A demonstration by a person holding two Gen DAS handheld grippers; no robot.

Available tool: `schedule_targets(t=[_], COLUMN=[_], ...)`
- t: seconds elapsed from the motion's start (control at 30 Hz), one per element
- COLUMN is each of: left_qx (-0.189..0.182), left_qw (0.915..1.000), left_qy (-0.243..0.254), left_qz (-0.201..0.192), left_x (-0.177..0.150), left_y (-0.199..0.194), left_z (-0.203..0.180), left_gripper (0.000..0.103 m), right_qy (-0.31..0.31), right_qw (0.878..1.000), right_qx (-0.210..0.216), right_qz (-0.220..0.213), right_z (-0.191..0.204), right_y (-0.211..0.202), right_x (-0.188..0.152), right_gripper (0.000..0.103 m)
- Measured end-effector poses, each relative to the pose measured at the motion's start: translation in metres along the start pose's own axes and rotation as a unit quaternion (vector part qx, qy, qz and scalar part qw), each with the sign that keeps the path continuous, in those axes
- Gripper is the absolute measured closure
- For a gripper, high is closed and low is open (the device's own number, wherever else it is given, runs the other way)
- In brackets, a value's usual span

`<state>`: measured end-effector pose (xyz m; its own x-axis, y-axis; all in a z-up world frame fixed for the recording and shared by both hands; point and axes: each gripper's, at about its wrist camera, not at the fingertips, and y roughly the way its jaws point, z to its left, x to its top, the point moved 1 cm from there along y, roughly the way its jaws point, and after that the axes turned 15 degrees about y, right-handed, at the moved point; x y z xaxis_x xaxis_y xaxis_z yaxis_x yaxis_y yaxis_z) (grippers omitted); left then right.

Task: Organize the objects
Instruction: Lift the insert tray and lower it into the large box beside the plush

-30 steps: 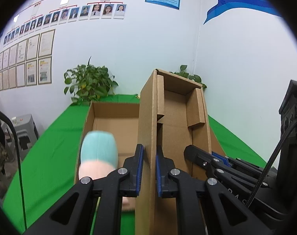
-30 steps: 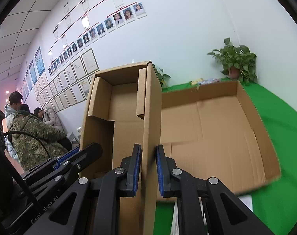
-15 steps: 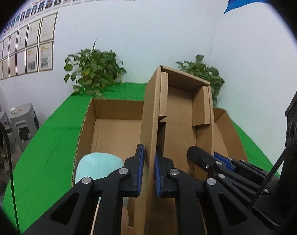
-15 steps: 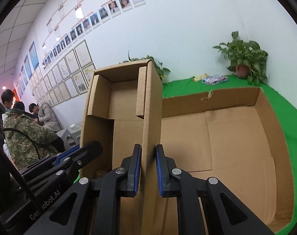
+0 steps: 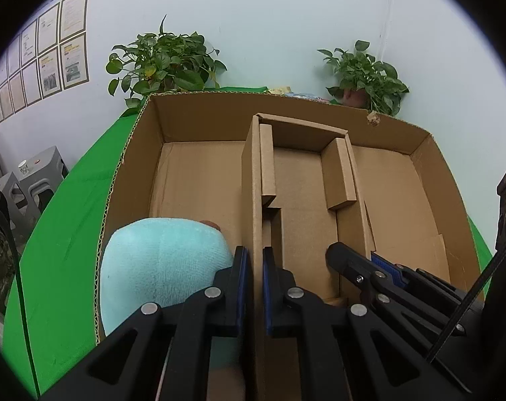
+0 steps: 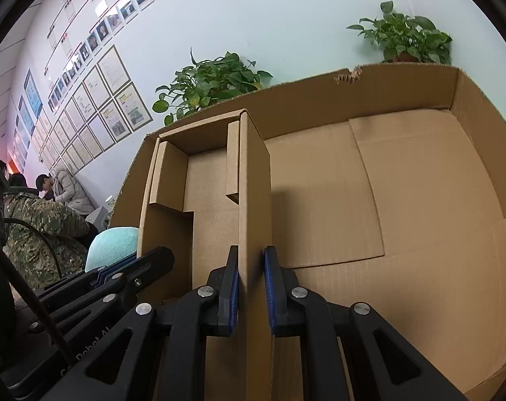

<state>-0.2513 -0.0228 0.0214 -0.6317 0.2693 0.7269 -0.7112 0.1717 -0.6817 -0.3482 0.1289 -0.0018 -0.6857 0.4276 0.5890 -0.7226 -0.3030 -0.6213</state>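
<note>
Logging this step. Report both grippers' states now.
Left gripper: shut on small cardboard box, left wall.
Right gripper: shut on its right wall.

Small box lowered into big box

Small cardboard box (image 5: 303,200), earlier raised above large cardboard box (image 5: 199,123), now sits down within its walls; teal plush (image 5: 159,267) now looms larger at near-left corner.

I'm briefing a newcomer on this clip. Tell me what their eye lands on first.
First, the small open cardboard box, gripped by its side walls: the left gripper on one, the right gripper on the other. It sits over the floor of the large shallow cardboard tray. A teal plush toy bulges at the tray's near left edge.
</note>
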Motion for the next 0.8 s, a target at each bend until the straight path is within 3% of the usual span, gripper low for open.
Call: schedule_targets(t=[0.27, 0.4, 0.57, 0.67, 0.7, 0.77, 0.8], left_qx=[-0.003, 0.005, 0.036, 0.053, 0.064, 0.091, 0.098], left_qw=[1.0000, 0.9997, 0.9986, 0.9970, 0.9958, 0.9917, 0.9901], left_qy=[0.001, -0.002, -0.007, -0.001, 0.005, 0.016, 0.017], left_qz=[-0.003, -0.023, -0.039, -0.056, -0.066, -0.089, -0.099], left_x=[0.004, 0.002, -0.006, -0.012, -0.015, -0.020, -0.023], left_y=[-0.005, -0.025, -0.049, -0.066, -0.072, -0.089, -0.095], left_z=[0.007, 0.015, 0.023, 0.022, 0.020, 0.015, 0.013], left_gripper=[0.091, 0.091, 0.089, 0.079, 0.071, 0.055, 0.041], right_qy=[-0.009, -0.026, -0.033, -0.029, -0.028, -0.031, -0.036], right_qw=[0.999, 0.998, 0.997, 0.998, 0.998, 0.998, 0.998], right_qx=[-0.032, -0.052, -0.059, -0.056, -0.053, -0.045, -0.038], right_qz=[0.035, 0.021, 0.025, 0.021, 0.009, -0.021, -0.032], right_z=[-0.002, 0.005, 0.010, 0.019, 0.021, 0.020, 0.019], right_y=[0.047, 0.060, 0.076, 0.067, 0.056, 0.029, 0.014], right_x=[-0.016, -0.020, -0.019, -0.020, -0.018, -0.022, -0.021], right_gripper=[0.093, 0.093, 0.091, 0.091, 0.088, 0.072, 0.047])
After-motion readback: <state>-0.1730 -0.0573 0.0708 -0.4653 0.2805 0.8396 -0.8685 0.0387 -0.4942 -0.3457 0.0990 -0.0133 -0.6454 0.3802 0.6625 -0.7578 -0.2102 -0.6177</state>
